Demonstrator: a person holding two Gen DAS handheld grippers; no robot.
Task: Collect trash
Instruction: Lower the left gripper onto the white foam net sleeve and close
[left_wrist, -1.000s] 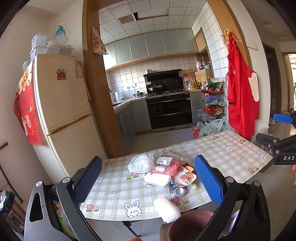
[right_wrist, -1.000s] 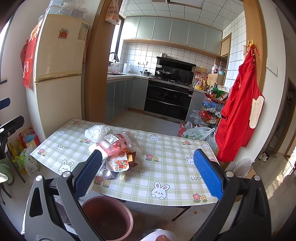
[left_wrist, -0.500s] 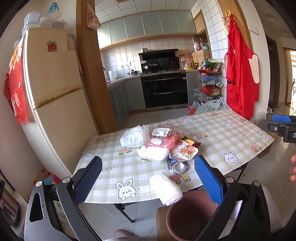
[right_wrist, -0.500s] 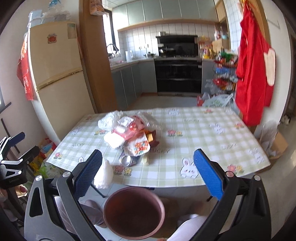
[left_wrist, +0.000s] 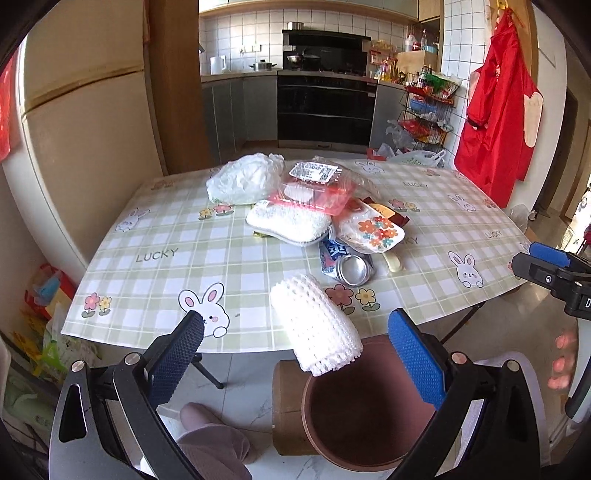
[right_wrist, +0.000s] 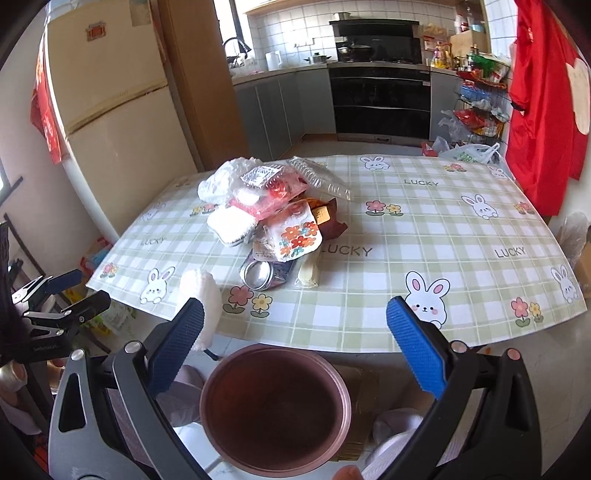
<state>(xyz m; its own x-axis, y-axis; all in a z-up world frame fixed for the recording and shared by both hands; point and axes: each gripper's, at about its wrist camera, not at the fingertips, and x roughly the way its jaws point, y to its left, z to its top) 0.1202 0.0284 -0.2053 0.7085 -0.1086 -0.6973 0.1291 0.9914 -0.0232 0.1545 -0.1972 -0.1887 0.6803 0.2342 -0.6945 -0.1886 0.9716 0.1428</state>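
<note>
A pile of trash sits on the checked tablecloth (left_wrist: 155, 258): a white plastic bag (left_wrist: 243, 179), a red clear tray (left_wrist: 314, 192), a white foam pad (left_wrist: 288, 223), a flowered wrapper (left_wrist: 373, 229) and a crushed can (left_wrist: 352, 269). A white foam net sleeve (left_wrist: 314, 325) overhangs the table's near edge above a brown bin (left_wrist: 362, 410). My left gripper (left_wrist: 295, 354) is open just short of the sleeve. My right gripper (right_wrist: 295, 350) is open above the bin (right_wrist: 275, 410), facing the pile (right_wrist: 280, 218).
A fridge (left_wrist: 85, 122) stands left of the table, a wooden pillar (left_wrist: 173, 81) behind it. A red apron (left_wrist: 498, 114) hangs at the right. A cardboard box (left_wrist: 288, 402) stands beside the bin. A slippered foot (left_wrist: 214, 443) is on the floor below.
Both grippers have tilted down and come closer to the table's near edge. The pile, the sleeve and the bin now fill more of each view. Both stay open.
</note>
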